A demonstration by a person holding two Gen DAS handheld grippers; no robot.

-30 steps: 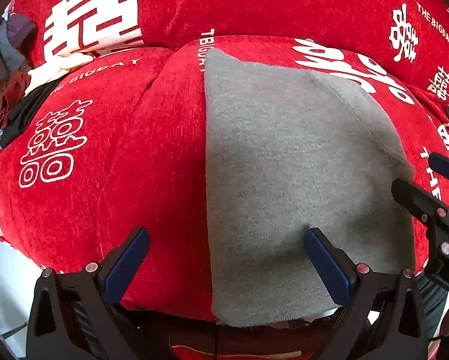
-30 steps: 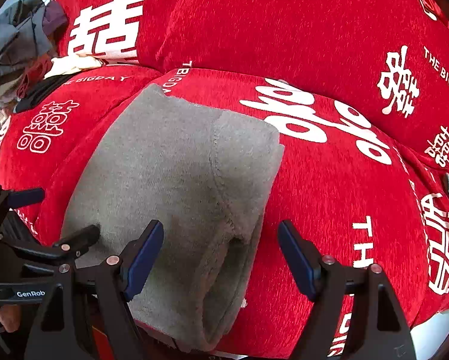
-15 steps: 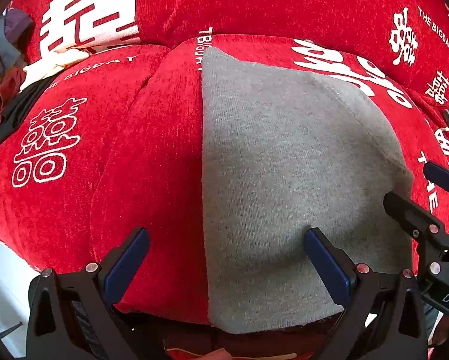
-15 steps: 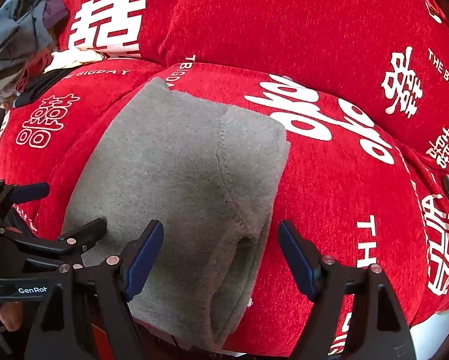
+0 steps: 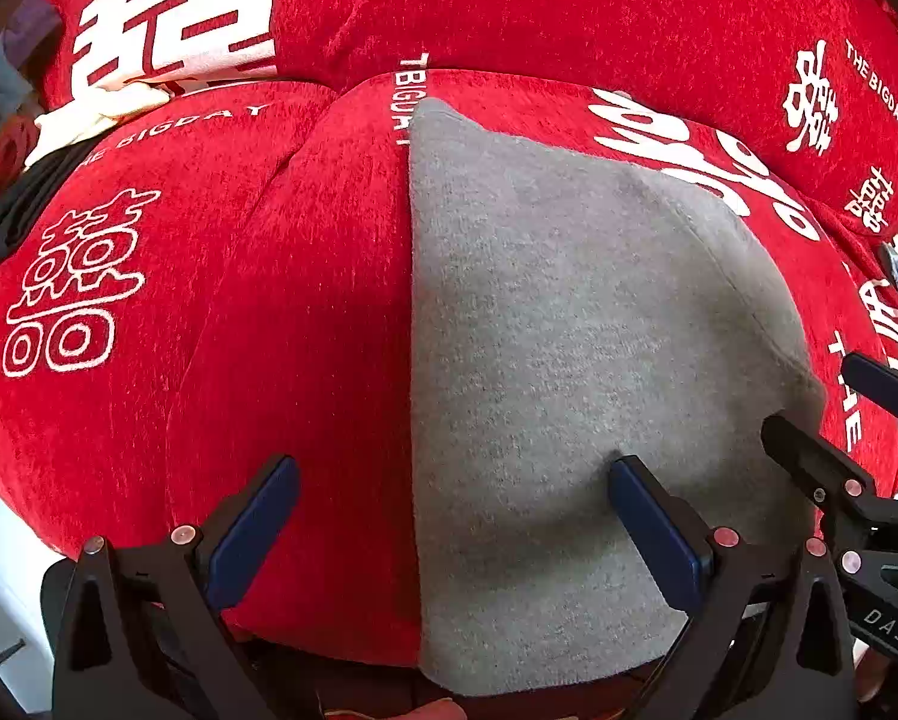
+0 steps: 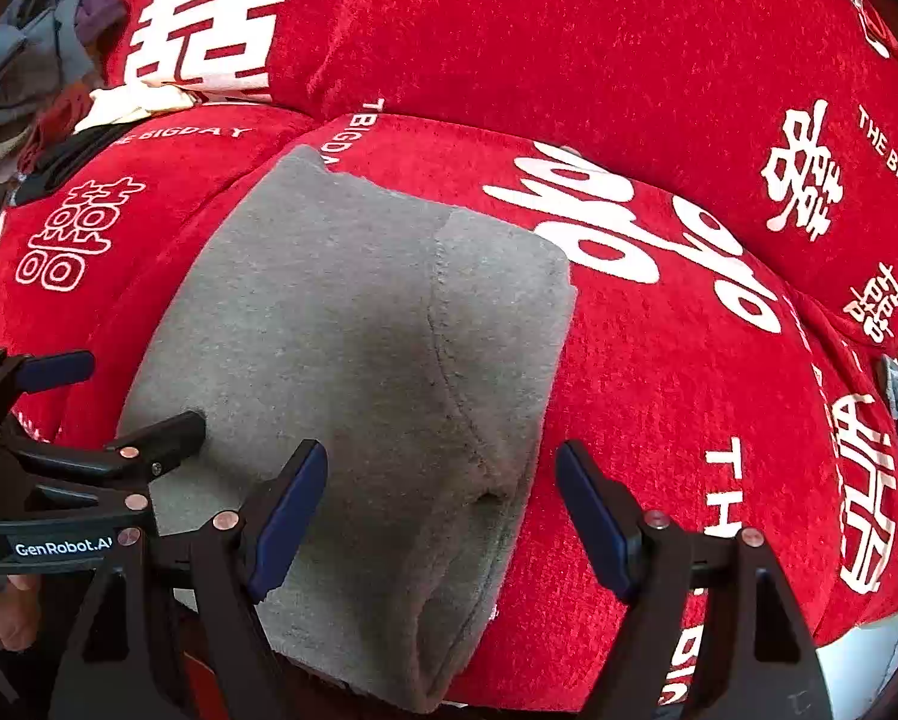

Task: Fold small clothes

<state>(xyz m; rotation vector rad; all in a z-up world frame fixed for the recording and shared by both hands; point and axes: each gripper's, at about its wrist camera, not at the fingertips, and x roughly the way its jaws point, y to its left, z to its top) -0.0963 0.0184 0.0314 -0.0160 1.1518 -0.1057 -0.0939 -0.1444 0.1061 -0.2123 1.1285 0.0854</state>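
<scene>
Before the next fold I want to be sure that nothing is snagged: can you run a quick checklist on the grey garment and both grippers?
1. Left gripper open, nothing pinched: ok; its jaws straddle the garment's left edge.
2. Right gripper open, nothing pinched: ok; it straddles the right edge.
3. Grey garment lying flat on the red cushion: ok, no big wrinkles.
4. Right edge tidy: not ok; the layers bulge and gape near the front.
5. Garment fully on the cushion: not ok; its near end hangs over the front edge.
6. Pads touching the cloth: cannot tell.
</scene>
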